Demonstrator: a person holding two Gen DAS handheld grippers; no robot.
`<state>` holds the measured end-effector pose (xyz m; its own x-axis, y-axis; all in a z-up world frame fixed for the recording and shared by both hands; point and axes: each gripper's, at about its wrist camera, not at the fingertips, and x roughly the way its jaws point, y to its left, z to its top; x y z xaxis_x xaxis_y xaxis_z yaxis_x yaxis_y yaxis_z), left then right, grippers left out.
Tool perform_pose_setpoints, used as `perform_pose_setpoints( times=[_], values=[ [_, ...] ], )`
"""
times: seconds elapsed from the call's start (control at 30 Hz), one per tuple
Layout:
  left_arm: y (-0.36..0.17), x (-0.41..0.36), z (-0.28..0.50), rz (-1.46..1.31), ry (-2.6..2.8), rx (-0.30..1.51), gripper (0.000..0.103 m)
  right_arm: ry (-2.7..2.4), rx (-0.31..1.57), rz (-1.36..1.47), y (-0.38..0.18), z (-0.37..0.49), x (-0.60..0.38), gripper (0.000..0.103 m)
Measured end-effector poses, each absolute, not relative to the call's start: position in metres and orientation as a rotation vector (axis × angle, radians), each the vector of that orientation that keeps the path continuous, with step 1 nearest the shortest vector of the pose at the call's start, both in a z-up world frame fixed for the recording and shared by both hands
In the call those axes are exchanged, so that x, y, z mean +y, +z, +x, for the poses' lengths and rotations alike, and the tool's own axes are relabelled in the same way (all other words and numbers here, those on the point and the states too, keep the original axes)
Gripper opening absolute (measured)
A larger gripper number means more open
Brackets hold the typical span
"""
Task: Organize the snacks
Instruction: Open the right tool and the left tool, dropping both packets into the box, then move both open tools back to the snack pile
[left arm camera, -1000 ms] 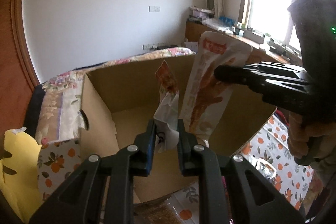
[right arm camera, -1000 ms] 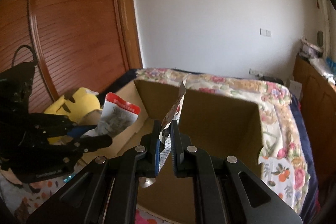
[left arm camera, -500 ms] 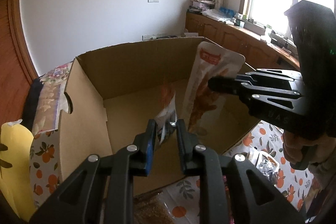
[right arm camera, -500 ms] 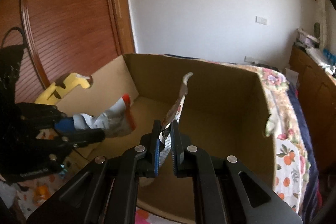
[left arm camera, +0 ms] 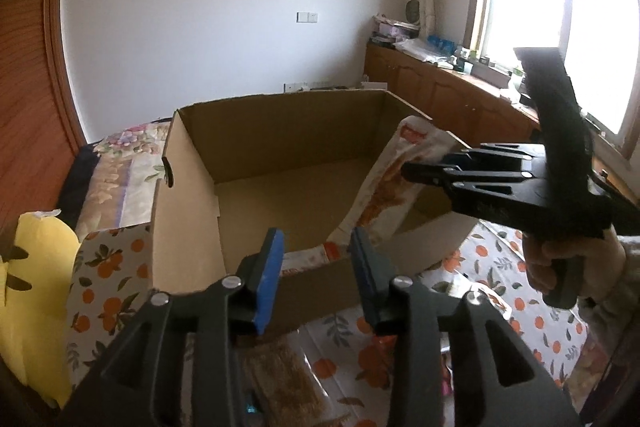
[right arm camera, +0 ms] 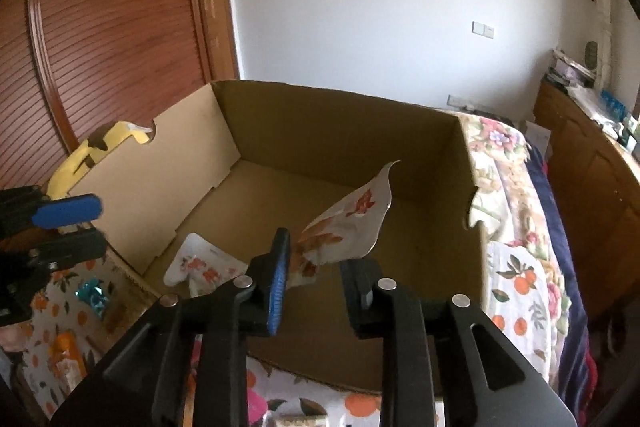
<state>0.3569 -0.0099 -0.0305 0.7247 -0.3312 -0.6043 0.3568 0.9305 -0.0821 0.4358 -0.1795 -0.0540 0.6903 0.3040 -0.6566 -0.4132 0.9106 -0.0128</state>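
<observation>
Cardboard box stood open just ahead of both tools, and the left hand-held gripper hung over its near wall with fingers spread apart and gripping nothing. A small white snack pouch lay on the box floor ahead of it. The right hand-held gripper was likewise spread wide, with a long orange-printed snack packet loose between and just beyond its fingers, over the box.

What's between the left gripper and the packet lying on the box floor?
The cardboard box's side wall, seen in the right wrist view: the left gripper is outside it, the white packet just inside.
</observation>
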Motion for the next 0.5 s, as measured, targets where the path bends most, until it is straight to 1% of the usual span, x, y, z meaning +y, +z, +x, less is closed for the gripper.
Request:
perform_pose_setpoints(
  times=[0.03, 0.1, 0.17, 0.33, 0.5],
  values=[
    [-0.028, -0.01, 0.353, 0.047, -0.377, 0.653, 0.037, 0.395, 0.697, -0.168, -0.052, 0.434, -0.181, 0.027],
    [-0.024, -0.01, 0.344, 0.067, -0.366, 0.647, 0.041, 0.38, 0.689, -0.167, -0.046, 0.429, -0.184, 0.035],
    [-0.022, -0.01, 0.336, 0.076, -0.36, 0.649, 0.044, 0.372, 0.678, -0.157, -0.039, 0.422, -0.19, 0.037],
    [-0.02, -0.018, 0.315, 0.095, -0.332, 0.669, 0.045, 0.367, 0.655, -0.132, -0.024, 0.399, -0.202, 0.038],
    [-0.012, -0.021, 0.29, 0.096, -0.334, 0.648, 0.047, 0.392, 0.638, -0.087, -0.019, 0.363, -0.215, 0.039]
  ],
)
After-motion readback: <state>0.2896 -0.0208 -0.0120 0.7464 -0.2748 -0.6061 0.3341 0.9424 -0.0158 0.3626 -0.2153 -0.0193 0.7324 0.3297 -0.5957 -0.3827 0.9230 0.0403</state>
